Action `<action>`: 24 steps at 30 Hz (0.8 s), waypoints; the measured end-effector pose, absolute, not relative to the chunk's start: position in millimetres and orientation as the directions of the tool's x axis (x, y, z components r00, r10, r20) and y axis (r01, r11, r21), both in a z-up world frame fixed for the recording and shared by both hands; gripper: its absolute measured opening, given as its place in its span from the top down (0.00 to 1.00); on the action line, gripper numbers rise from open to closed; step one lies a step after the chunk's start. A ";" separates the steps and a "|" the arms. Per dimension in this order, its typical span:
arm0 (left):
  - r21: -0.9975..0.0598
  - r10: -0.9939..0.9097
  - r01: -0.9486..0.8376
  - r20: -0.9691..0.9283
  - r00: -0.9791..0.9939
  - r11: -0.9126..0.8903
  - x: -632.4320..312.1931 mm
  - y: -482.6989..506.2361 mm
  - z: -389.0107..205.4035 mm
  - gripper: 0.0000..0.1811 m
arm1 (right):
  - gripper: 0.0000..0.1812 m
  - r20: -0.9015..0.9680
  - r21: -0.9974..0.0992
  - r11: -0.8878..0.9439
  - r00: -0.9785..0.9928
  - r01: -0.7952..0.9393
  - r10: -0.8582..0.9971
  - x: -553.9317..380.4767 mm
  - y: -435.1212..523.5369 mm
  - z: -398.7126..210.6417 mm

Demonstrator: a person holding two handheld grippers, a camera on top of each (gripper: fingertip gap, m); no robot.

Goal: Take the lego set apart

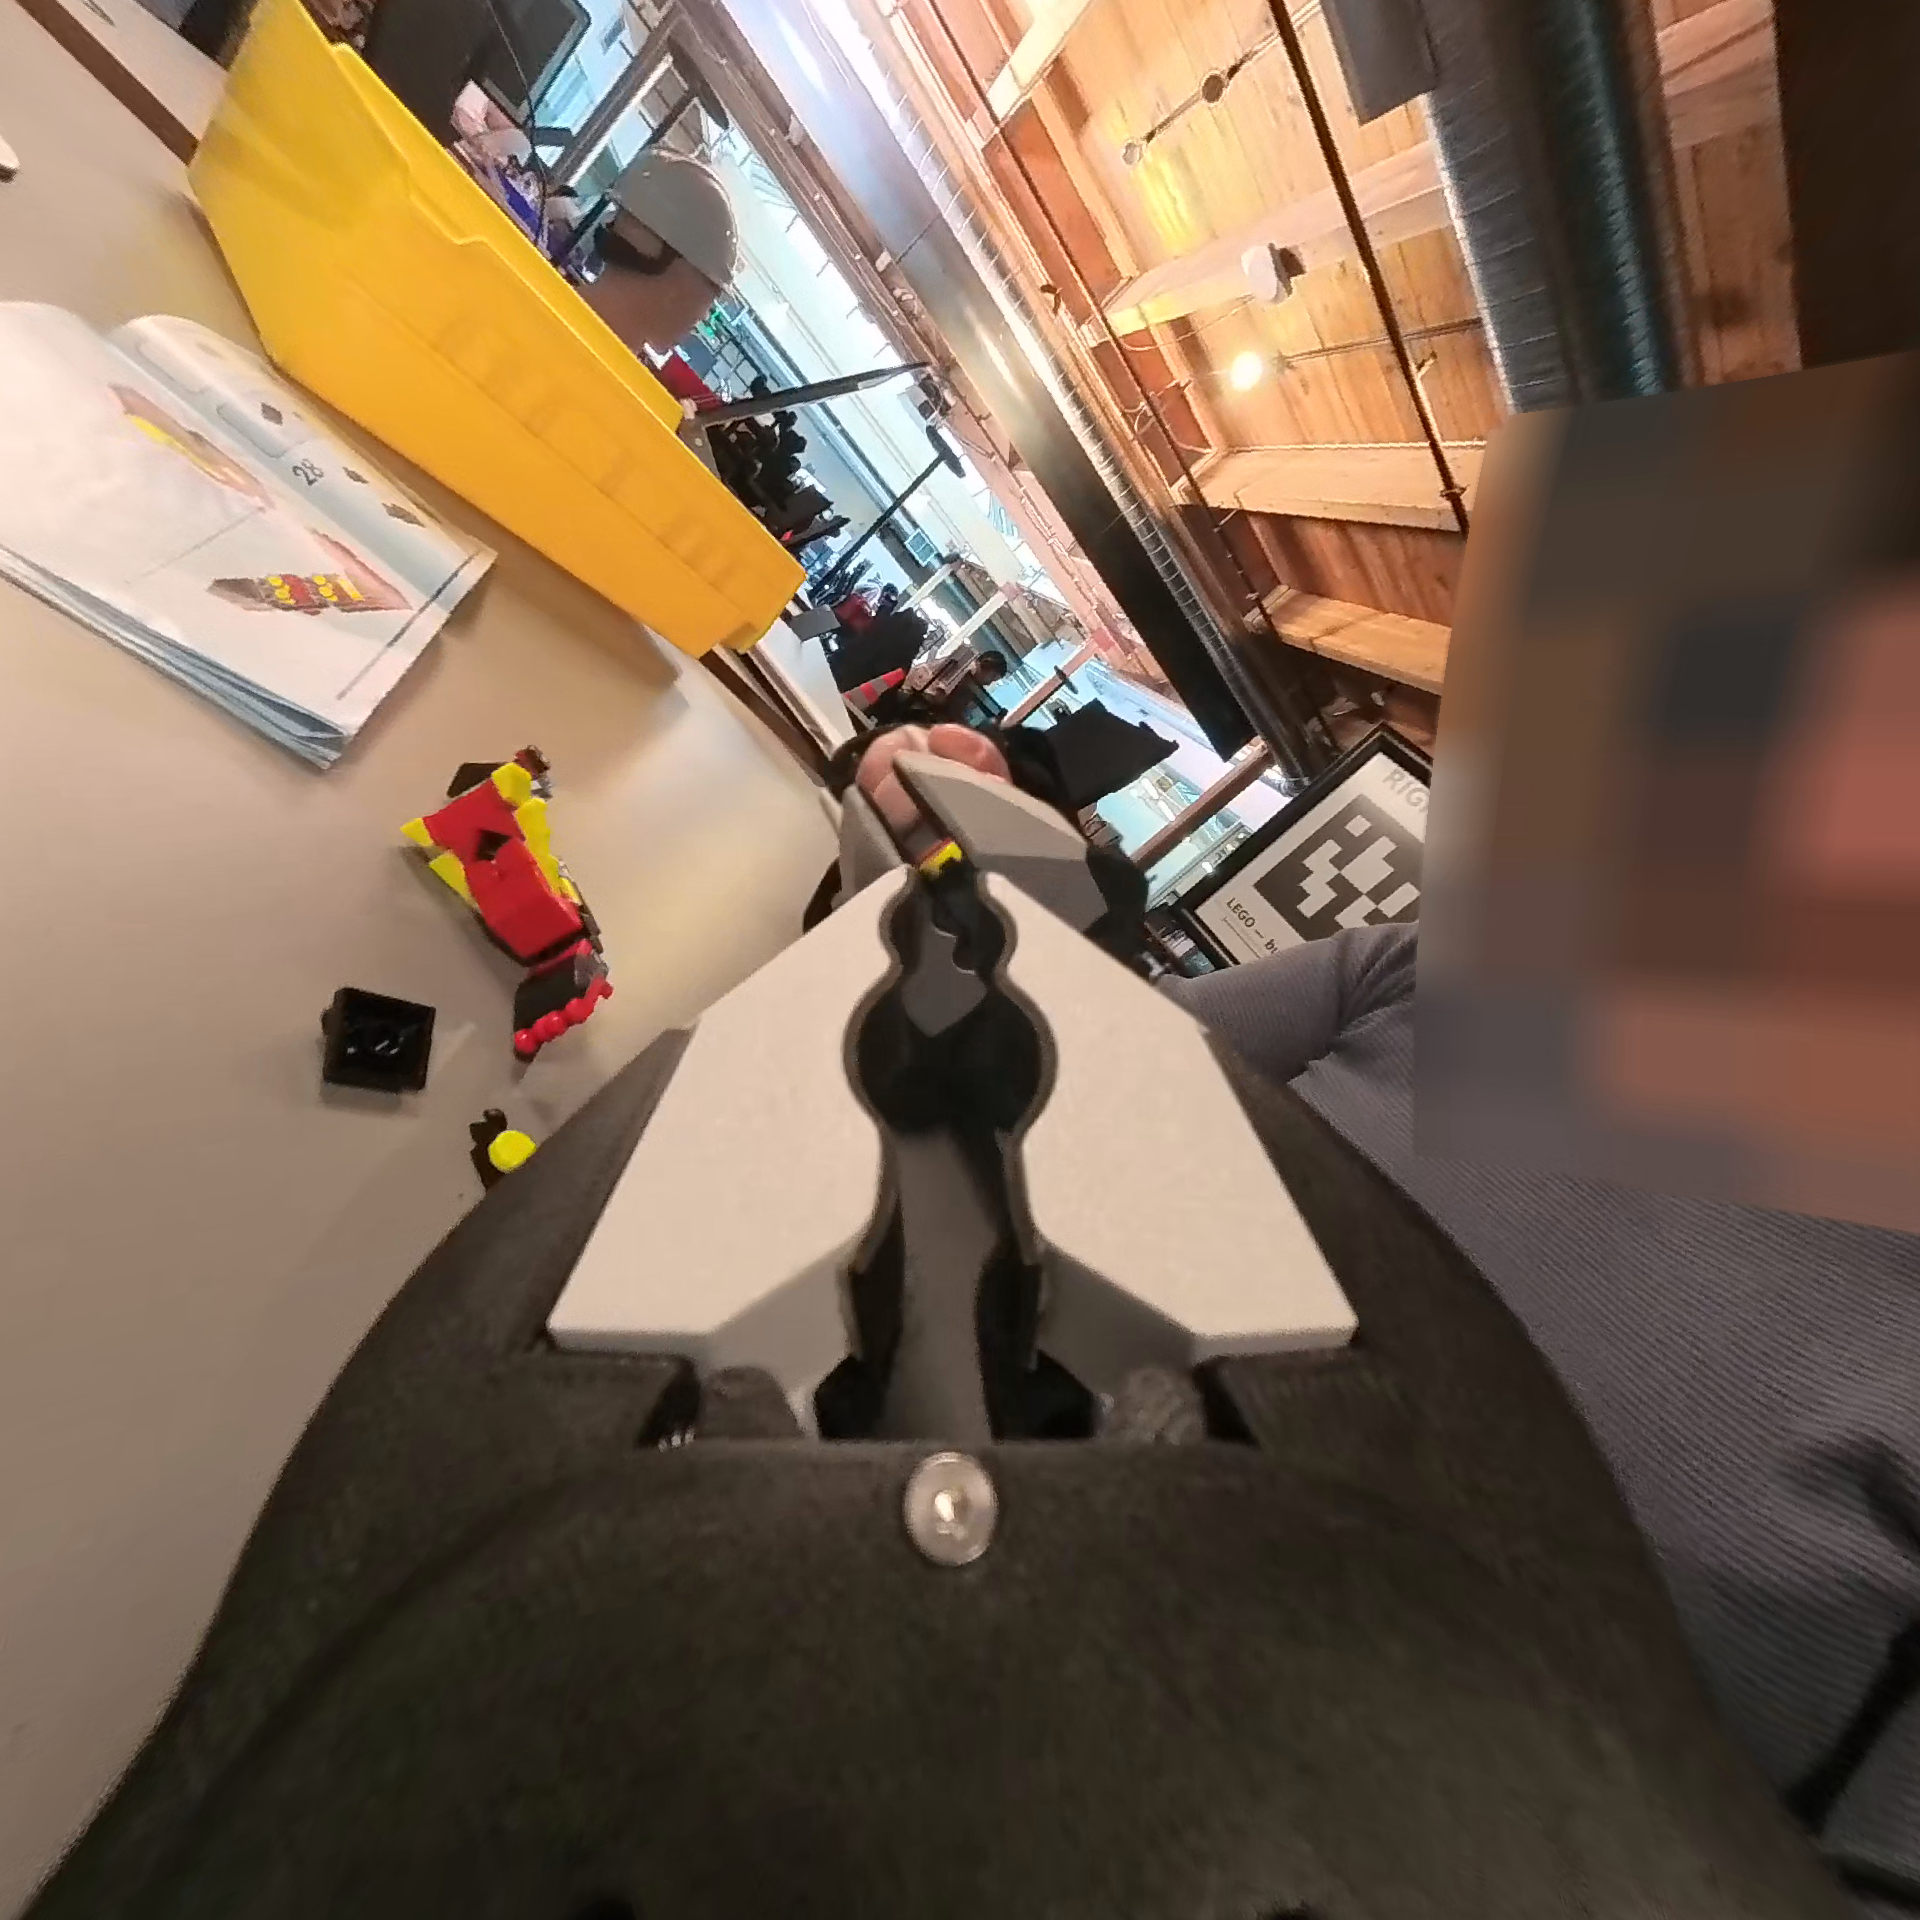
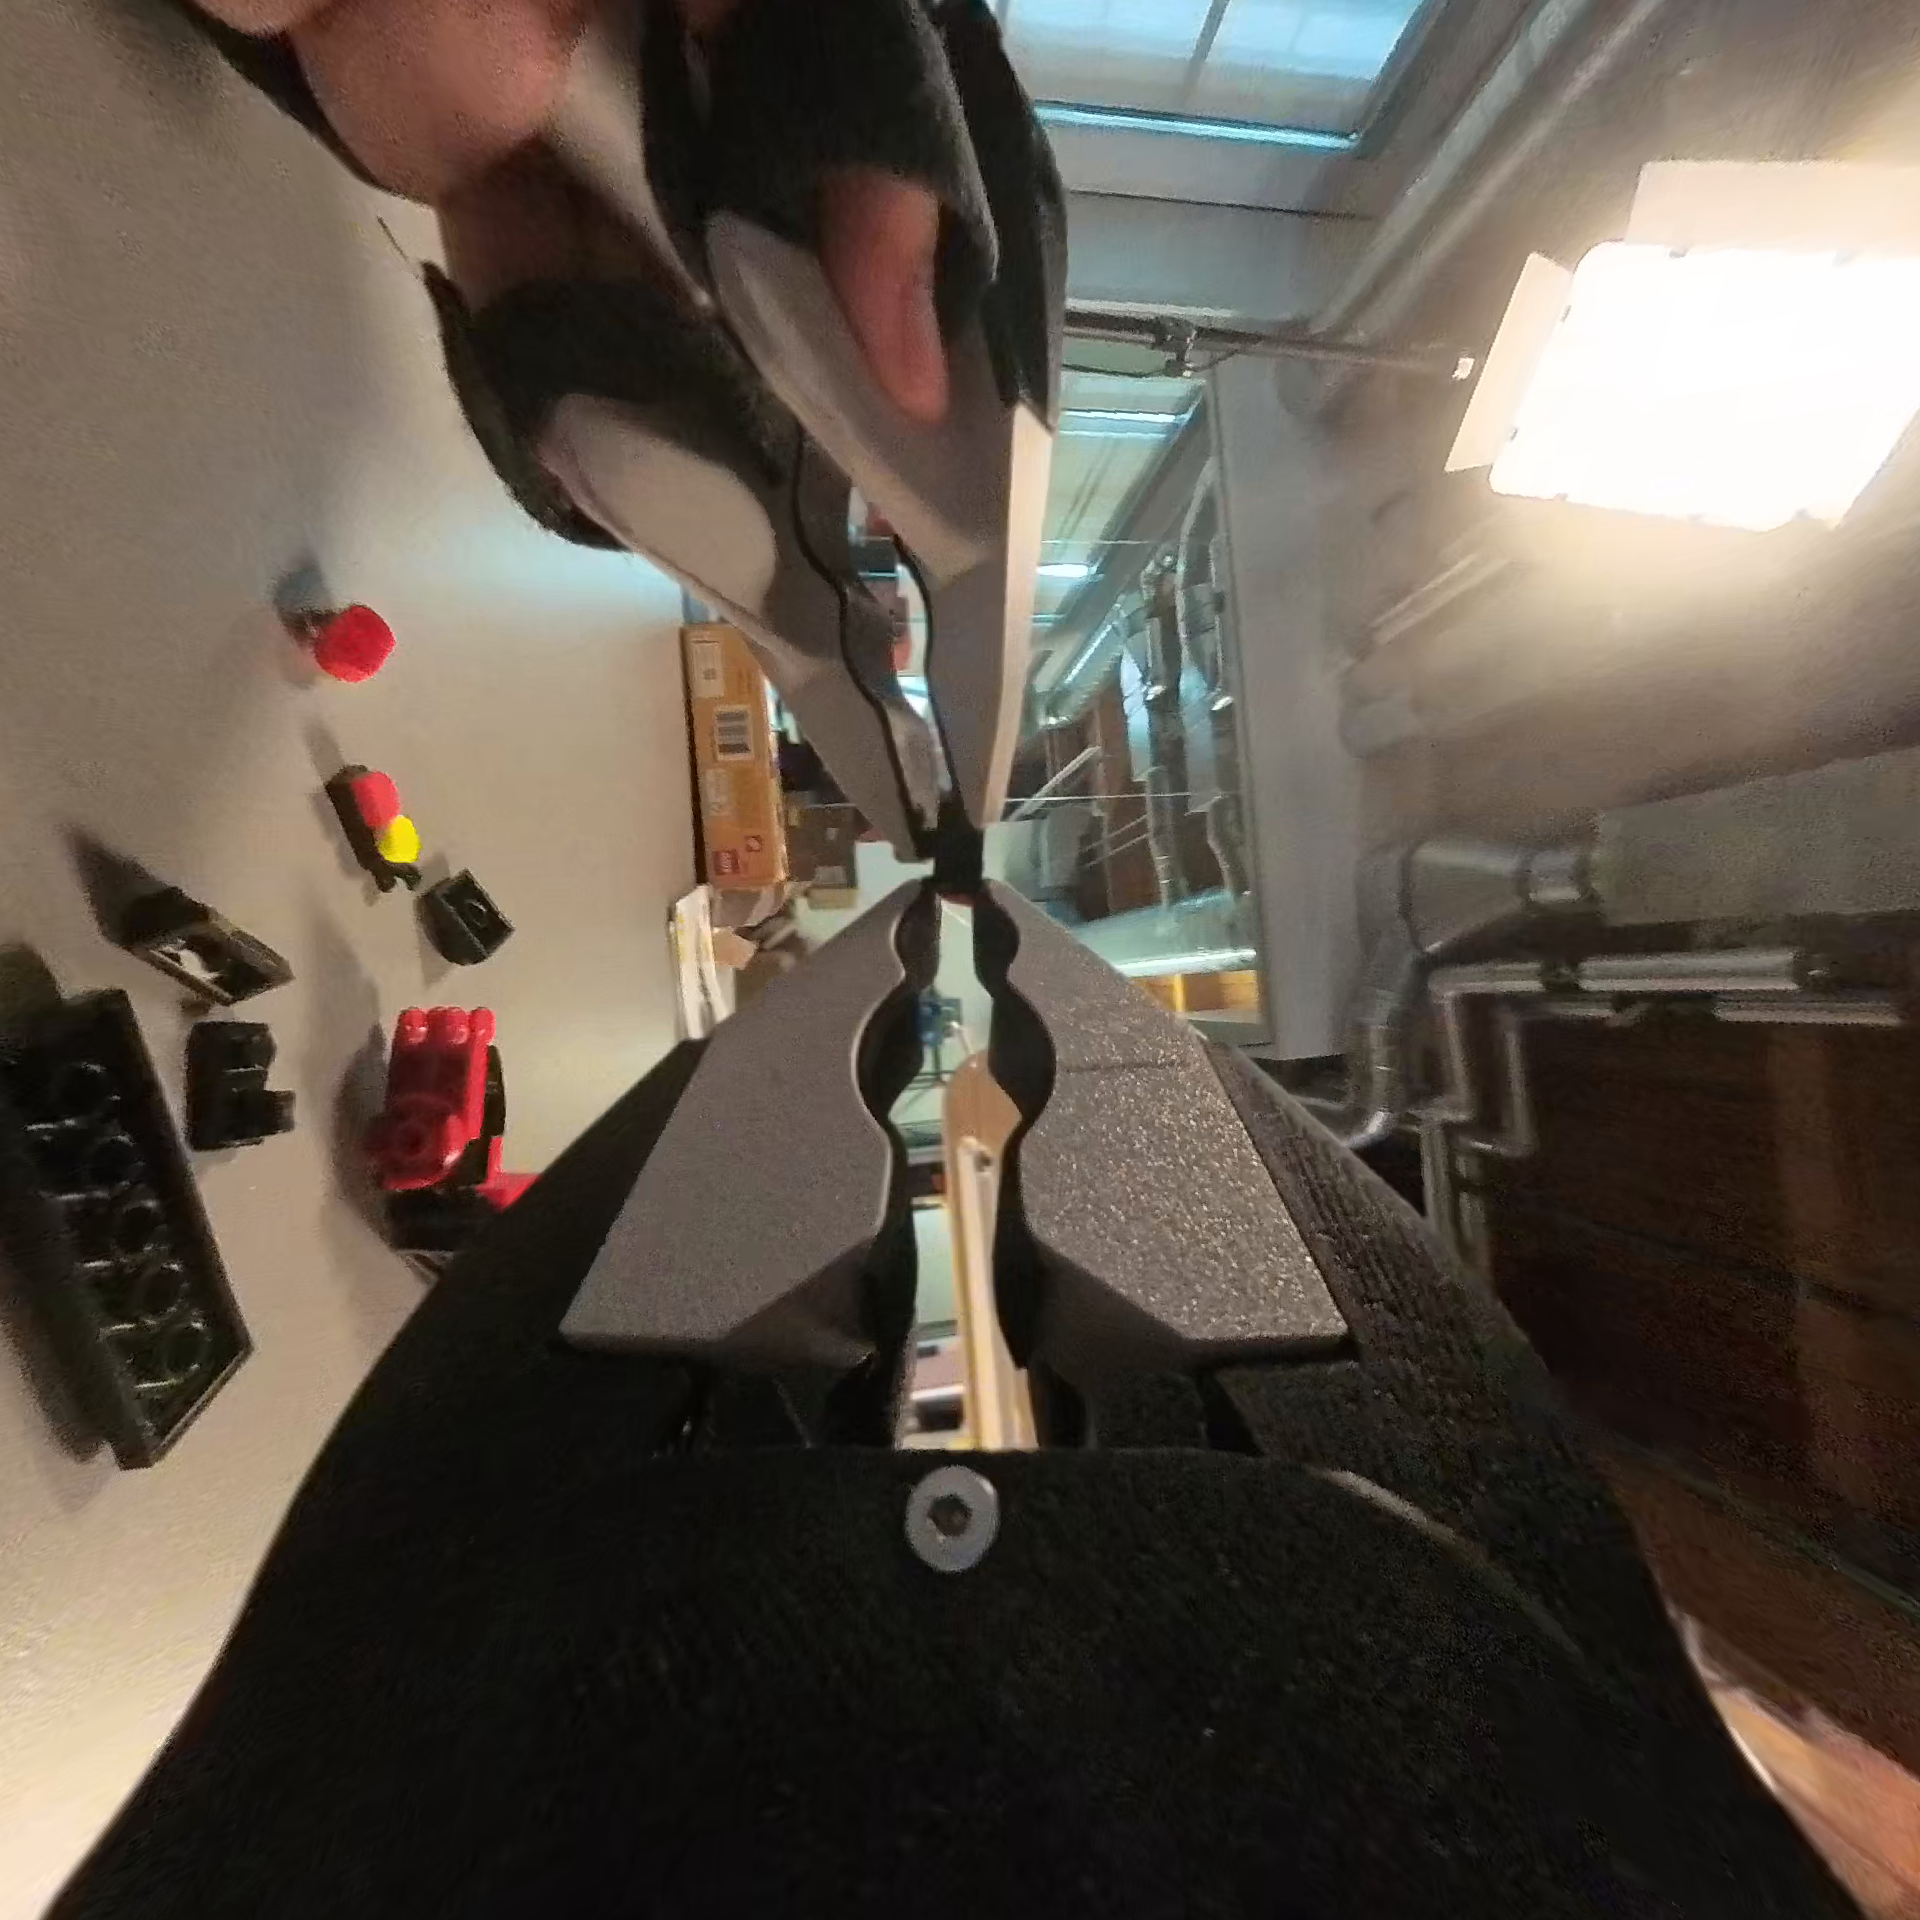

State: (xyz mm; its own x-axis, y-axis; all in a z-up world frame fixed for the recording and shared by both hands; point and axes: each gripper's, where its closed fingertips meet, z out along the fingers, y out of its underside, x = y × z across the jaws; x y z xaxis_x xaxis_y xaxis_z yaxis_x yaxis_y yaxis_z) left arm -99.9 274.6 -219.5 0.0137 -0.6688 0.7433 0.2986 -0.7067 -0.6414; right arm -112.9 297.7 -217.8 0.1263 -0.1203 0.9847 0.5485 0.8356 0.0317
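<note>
The left gripper (image 1: 940, 878) and the right gripper (image 2: 951, 896) meet tip to tip above the table (image 1: 125, 1195), each pinching one end of a small lego piece (image 2: 954, 864), black with a bit of red and yellow showing at the left gripper's tips; both claws are pressed together on it, so the piece hangs in the air between them; in the left wrist view, the red, yellow and black lego model (image 1: 514, 888) lies on the table at about nine o'clock from the claw, with a black square brick (image 1: 376, 1039) just below it, an open instruction booklet (image 1: 208, 520) at ten o'clock and a yellow bin (image 1: 468, 301) at eleven; in the right wrist view, loose pieces lie at nine o'clock: a long black plate (image 2: 114, 1226), a red chunk (image 2: 442, 1101), a small red round piece (image 2: 353, 642).
</note>
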 end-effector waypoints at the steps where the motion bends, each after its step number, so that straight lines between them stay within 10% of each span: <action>1: -0.630 -0.661 0.305 0.750 0.001 -0.714 -100.2 274.7 -218.6 0.96 | 0.98 0.982 0.052 0.832 0.124 0.553 -0.144 -113.2 297.6 -217.1; 8: -0.664 -0.685 0.312 0.726 0.052 -0.680 -100.9 276.5 -219.0 0.97 | 0.97 0.980 0.054 0.825 0.130 0.562 -0.152 -113.9 299.4 -217.0; 16: -0.961 -0.841 -0.042 0.217 0.495 -0.273 -107.4 281.7 -239.0 0.99 | 0.91 0.690 -0.712 0.650 0.093 0.266 0.718 -105.9 283.3 -231.7; 24: -0.899 -0.875 -0.439 -0.222 0.431 0.012 -95.7 267.8 -269.2 0.99 | 0.96 0.052 -0.958 0.101 -0.184 0.269 0.982 -101.1 261.5 -253.2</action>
State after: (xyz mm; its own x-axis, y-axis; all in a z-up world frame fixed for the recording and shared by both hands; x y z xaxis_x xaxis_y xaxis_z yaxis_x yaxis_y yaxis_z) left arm -95.7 267.8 -269.2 0.4310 -0.8746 -0.2220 -0.4387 0.0119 -0.8986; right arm -101.1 261.5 -253.2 -0.1842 0.9815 0.0518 0.2691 0.1010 -0.9578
